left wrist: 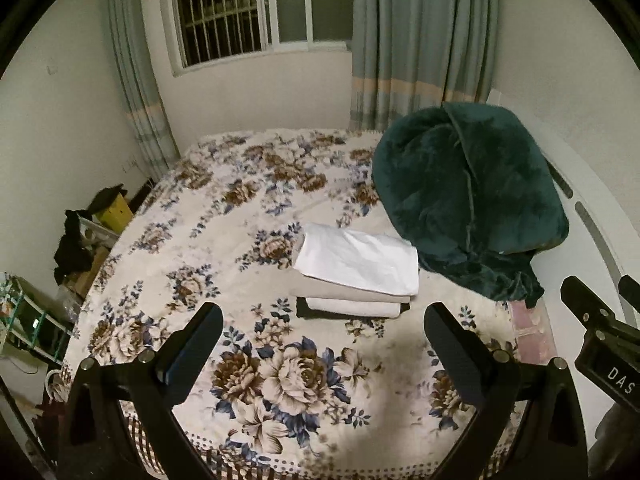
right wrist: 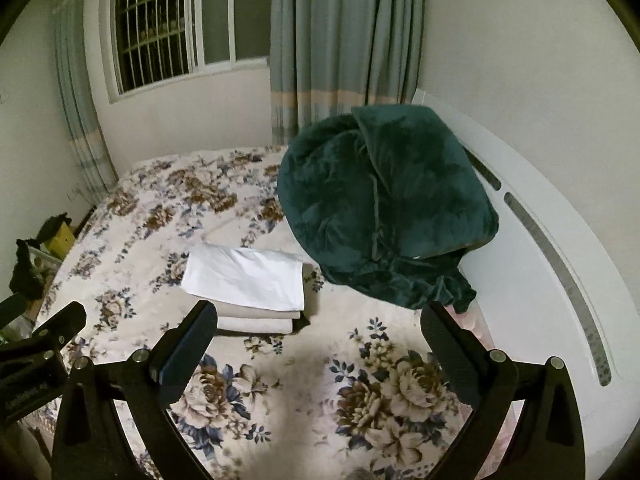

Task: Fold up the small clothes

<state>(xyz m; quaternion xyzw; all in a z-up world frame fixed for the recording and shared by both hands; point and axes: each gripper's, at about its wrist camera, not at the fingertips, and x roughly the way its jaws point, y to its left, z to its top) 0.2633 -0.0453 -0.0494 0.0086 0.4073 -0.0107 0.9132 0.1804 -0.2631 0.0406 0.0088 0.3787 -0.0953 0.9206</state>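
Observation:
A stack of folded small clothes [left wrist: 356, 268] lies on the floral bedspread [left wrist: 240, 208], white piece on top, beige and white pieces under it, a dark one at the bottom. It also shows in the right wrist view [right wrist: 244, 280]. My left gripper [left wrist: 324, 320] is open and empty, held above the bed just short of the stack. My right gripper [right wrist: 320, 320] is open and empty, to the right of the stack; part of it shows at the right edge of the left wrist view [left wrist: 592, 308]. The left gripper shows at the left edge of the right wrist view [right wrist: 44, 336].
A bulky dark green blanket [left wrist: 468, 200] is heaped at the right of the bed against the white headboard [right wrist: 560, 248]. Curtains and a barred window [left wrist: 240, 12] are behind the bed. Boxes and dark clothes [left wrist: 76, 244] sit on the floor at the left.

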